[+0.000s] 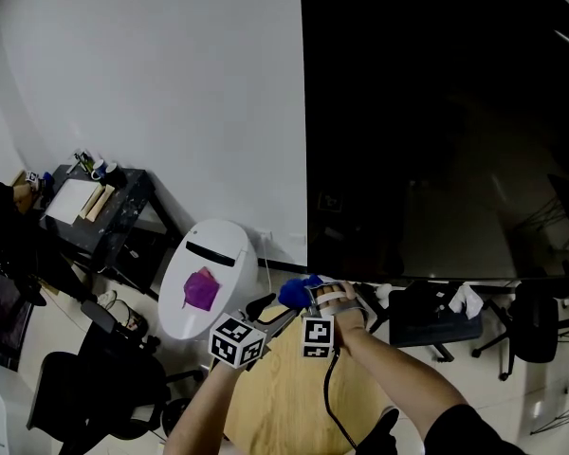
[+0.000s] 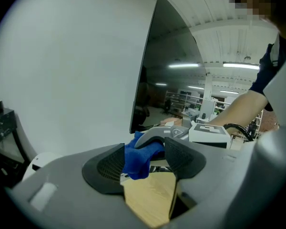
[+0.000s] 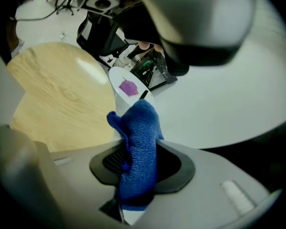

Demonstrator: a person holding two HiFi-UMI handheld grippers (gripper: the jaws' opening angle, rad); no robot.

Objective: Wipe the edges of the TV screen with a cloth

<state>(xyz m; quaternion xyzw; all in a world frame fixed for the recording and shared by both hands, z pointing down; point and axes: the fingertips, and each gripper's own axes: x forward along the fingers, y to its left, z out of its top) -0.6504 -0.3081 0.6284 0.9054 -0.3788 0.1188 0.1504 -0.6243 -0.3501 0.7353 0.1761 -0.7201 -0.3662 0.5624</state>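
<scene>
Clamping blue cloth [image 3: 140, 128] – right gripper [image 3: 143, 162] near TV [image 1: 436, 112] corner; left gripper [image 2: 145, 162] agape.

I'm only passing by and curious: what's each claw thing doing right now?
Left gripper: open, nothing clamped.
Right gripper: closed on the blue cloth.

A white wall [image 1: 152, 93] fills the head view from 9 to 12 o'clock. At 9 o'clock stands a black cart [image 1: 123, 218] carrying a white sheet [image 1: 68, 200] and pale wooden strips [image 1: 99, 202]. Just left of centre, a white bin [image 1: 232, 287] holds a purple scrap [image 1: 201, 289]. A round wooden surface [image 1: 284, 401] lies at 6 o'clock. A black chair [image 1: 95, 387] sits at 7 o'clock, a second chair [image 1: 534, 325] at 4 o'clock.
</scene>
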